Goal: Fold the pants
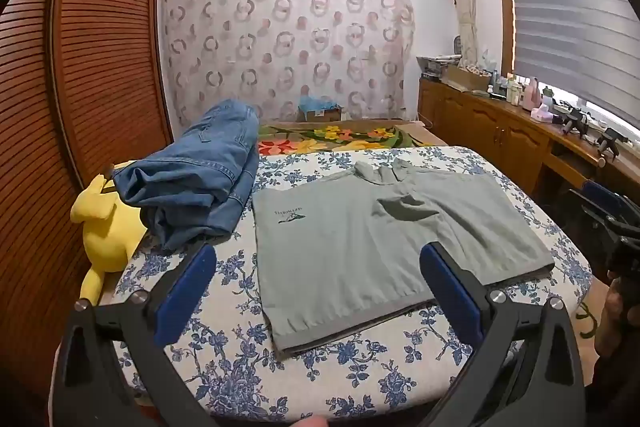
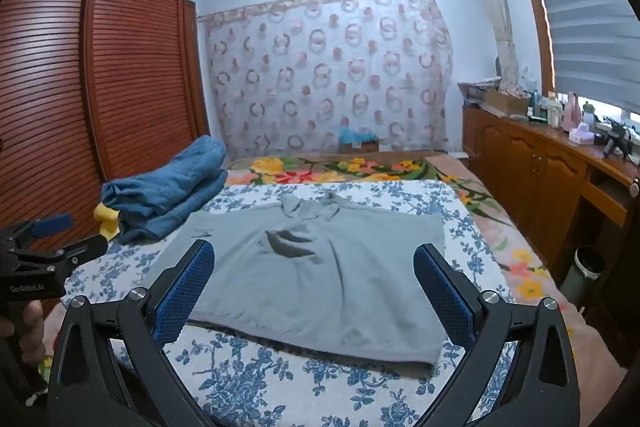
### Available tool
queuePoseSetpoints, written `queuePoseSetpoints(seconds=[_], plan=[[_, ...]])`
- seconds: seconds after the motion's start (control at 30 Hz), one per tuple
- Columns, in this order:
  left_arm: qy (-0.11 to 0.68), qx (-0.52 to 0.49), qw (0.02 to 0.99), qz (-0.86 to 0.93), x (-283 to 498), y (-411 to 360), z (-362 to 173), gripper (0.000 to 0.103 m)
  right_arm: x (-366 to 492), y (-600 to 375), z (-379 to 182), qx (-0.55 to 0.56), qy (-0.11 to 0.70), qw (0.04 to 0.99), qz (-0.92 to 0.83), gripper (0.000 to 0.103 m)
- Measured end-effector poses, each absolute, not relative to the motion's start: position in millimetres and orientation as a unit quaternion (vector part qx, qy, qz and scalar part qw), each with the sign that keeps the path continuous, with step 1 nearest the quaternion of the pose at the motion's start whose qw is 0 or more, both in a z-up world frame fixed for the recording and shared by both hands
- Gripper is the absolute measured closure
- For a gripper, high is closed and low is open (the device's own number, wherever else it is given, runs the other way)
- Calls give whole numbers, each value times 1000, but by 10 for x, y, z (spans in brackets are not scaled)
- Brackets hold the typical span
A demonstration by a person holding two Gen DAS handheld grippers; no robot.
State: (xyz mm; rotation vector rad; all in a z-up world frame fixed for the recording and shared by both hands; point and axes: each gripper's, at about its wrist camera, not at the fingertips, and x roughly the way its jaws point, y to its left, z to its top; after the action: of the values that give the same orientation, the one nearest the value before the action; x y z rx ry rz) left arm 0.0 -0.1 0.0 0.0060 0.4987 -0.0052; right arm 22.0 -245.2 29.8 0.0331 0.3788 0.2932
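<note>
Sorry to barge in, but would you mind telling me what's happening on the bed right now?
A person holds a two-finger gripper in each hand above the bed. Both the left gripper and the right gripper are open and hold nothing. A grey-green garment lies flat, already folded, on the floral sheet between them. A pile of blue jeans sits to the left beside a yellow plush toy, untouched at this moment.

Both wrist cams are looking forward down their own fingers, hovering near the bed (image 1: 400,379). They're sharing the grey pants (image 1: 384,247) ahead, plus the jeans (image 2: 168,187) off to the left.
</note>
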Motion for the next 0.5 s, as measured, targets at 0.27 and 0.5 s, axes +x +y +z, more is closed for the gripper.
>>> queuePoseSetpoints(seconds=[0.27, 0.5], plan=[[245, -1, 970, -5, -15, 9, 11, 0, 207, -2447, 297, 16, 189, 971, 146, 1], [241, 1, 970, -6, -59, 16, 34, 0, 197, -2439, 301, 16, 189, 971, 146, 1]])
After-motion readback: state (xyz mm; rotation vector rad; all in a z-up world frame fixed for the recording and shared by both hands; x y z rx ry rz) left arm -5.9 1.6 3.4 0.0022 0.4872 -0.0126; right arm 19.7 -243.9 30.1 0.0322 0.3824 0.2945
